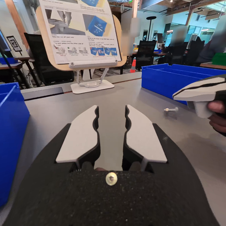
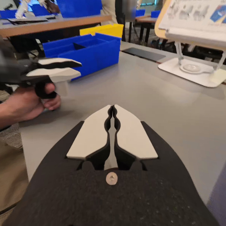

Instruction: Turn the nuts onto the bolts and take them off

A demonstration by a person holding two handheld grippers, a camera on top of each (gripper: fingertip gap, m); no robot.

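- Left tool, in the left wrist view, has its jaws spread wide with nothing between them; only bare grey counter shows through the gap.
- A bolt lies on its side on the counter to the right and a little beyond the tips, well apart from them. It seems to carry a nut at one end, but it is too blurred to be sure.
- Right tool reaches in from the right edge, above and just past the bolt, a hand round its grip; from this side its jaws look closed.
- One blue bin stands far right on the counter, another near left. A stand with a picture sheet sits at the far middle; behind it are office chairs, desks and an orange cone.
- Right tool, in the right wrist view, is pinched together at the tips and holds nothing; the bolt does not show here.
- Left tool is at the left, gripped by a hand, in front of a divided blue bin with a yellow bin behind it.
- Judged risks: the bolt is round and the counter smooth, so a sideways nudge from a tip could roll it away.
- Pinching only the nut could let the bolt swing or drop.
- Both tools converge on one small part, so they could knock each other.
- Motion blur in this view suggests speed, which would make a clean grasp harder.
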